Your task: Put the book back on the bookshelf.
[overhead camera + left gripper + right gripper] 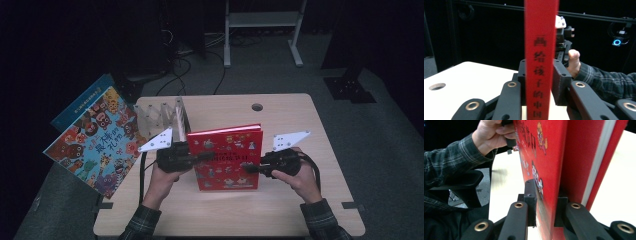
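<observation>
A red picture book (227,155) stands on edge on the light wooden table (290,115), its illustrated cover facing me. My left gripper (207,156) holds its left edge. In the left gripper view the red spine (540,62) with black characters rises between the two pads, which sit against its sides. My right gripper (250,167) is at the book's right edge. In the right gripper view the cover (549,157) runs between the jaws, with a pad (531,202) against its illustrated face and the other pad behind it.
A clear accordion book rack (160,117) stands behind the left gripper. A large colourful book (95,142) and a blue one (82,102) lean at the table's left edge. A cable hole (257,107) lies at the back. Plaid sleeves (320,220) enter from the front.
</observation>
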{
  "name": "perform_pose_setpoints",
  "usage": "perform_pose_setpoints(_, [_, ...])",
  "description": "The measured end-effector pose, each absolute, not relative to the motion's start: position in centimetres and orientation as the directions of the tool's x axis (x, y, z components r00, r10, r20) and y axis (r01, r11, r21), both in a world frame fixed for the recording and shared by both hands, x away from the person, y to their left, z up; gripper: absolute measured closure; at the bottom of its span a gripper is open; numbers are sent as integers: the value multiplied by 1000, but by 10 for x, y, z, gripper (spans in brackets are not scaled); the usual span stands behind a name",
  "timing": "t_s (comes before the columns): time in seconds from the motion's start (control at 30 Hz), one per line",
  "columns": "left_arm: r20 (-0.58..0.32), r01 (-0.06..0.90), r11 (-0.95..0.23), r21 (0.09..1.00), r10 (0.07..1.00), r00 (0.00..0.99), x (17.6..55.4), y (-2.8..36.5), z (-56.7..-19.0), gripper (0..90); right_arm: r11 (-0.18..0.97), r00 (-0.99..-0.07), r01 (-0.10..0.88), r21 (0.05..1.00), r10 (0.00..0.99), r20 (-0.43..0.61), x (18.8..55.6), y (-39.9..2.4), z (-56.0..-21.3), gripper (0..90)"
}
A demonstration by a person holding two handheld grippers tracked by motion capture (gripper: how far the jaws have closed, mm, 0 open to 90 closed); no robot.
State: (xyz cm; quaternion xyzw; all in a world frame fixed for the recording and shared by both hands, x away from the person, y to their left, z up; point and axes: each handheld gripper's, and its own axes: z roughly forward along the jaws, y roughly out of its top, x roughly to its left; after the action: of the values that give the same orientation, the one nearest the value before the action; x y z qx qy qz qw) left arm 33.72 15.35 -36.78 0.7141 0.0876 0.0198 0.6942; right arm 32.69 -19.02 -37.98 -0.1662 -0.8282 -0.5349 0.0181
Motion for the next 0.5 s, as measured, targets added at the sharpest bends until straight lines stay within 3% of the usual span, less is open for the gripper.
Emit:
perform_pose_setpoints(0.4, [-124,134,-63,989,147,981,337,150,-356,774,355,-946,289,889,252,206,327,-191,-385,746])
perform_pose_setpoints(0.5, [-125,137,-74,988,149,981,337,149,-353,781,347,-946,286,893,248,206,327,-191,-387,705])
